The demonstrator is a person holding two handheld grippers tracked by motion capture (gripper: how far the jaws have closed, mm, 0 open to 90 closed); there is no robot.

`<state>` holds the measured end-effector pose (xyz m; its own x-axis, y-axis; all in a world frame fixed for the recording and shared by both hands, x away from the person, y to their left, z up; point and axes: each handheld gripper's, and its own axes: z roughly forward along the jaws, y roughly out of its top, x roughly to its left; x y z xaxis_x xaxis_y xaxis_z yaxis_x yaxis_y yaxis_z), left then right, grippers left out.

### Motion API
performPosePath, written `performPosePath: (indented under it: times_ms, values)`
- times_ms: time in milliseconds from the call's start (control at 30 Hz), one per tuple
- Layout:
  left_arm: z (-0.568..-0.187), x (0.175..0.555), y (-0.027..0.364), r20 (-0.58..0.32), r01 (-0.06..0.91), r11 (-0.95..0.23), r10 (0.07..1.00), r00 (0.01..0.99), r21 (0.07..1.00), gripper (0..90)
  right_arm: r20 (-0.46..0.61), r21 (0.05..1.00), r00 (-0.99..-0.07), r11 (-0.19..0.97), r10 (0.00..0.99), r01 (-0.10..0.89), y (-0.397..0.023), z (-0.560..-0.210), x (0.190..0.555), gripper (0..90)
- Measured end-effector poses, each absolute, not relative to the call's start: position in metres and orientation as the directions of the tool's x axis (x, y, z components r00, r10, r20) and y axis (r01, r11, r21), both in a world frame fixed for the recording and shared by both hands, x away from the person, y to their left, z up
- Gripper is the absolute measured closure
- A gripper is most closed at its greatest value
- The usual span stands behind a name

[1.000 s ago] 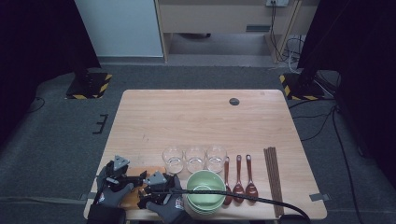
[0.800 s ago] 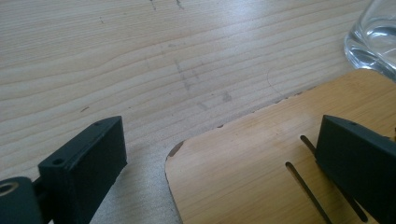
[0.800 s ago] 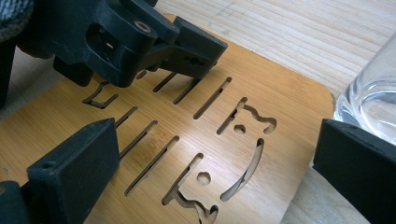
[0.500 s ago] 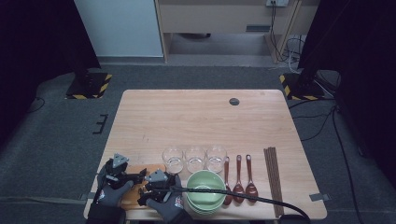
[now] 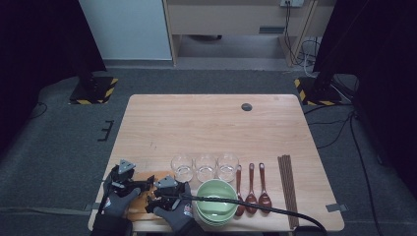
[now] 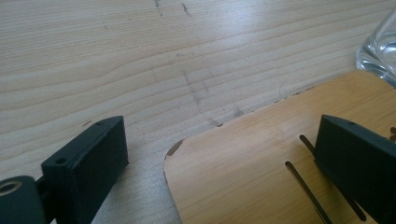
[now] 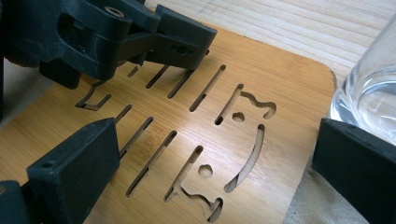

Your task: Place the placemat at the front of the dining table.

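A thin bamboo board (image 5: 145, 195) with cut slots lies flat at the table's near left corner. My left gripper (image 5: 134, 185) hovers low over its left part, open. In the left gripper view, the left gripper (image 6: 219, 154) straddles the board's rounded corner (image 6: 252, 177) with nothing between the jaws. My right gripper (image 5: 156, 197) is beside it, over the board's right part. In the right gripper view, the right gripper (image 7: 215, 163) is open above the slotted board (image 7: 187, 116), with the left gripper (image 7: 116, 32) just ahead. Gloved hands hold both.
Three clear glasses (image 5: 205, 167) stand in a row right of the board, the nearest glass (image 7: 369, 88) close to my right jaw. A stack of green bowls (image 5: 216, 201), three dark spoons (image 5: 251, 187) and chopsticks (image 5: 287, 189) lie further right. The table edge (image 5: 113, 227) is near.
Both grippers have crept slightly forward over the board. Both stay open and nothing has been taken hold of.
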<state>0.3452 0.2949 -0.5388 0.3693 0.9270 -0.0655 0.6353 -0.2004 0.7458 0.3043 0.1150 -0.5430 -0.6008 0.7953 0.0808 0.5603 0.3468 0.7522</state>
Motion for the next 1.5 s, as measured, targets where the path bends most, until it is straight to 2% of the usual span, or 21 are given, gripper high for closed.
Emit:
performPosePath:
  times_ms: [900,1100,1500]
  values:
    - [-0.538,0.335,0.289,-0.106,0.647,-0.118,0.949,0.297,0.753,13.0,0.109,0.740,-0.579,0.323,0.808,0.590,0.115,-0.544,0.307,0.2]
    - [-0.538,0.333,0.287,-0.113,0.645,-0.112,0.948,0.297,0.756,20.4,0.111,0.740,-0.581,0.323,0.807,0.590,0.115,-0.544,0.307,0.2]
    - [-0.539,0.331,0.287,-0.112,0.640,-0.104,0.951,0.287,0.762,19.5,0.107,0.742,-0.581,0.324,0.807,0.587,0.115,-0.544,0.307,0.6]
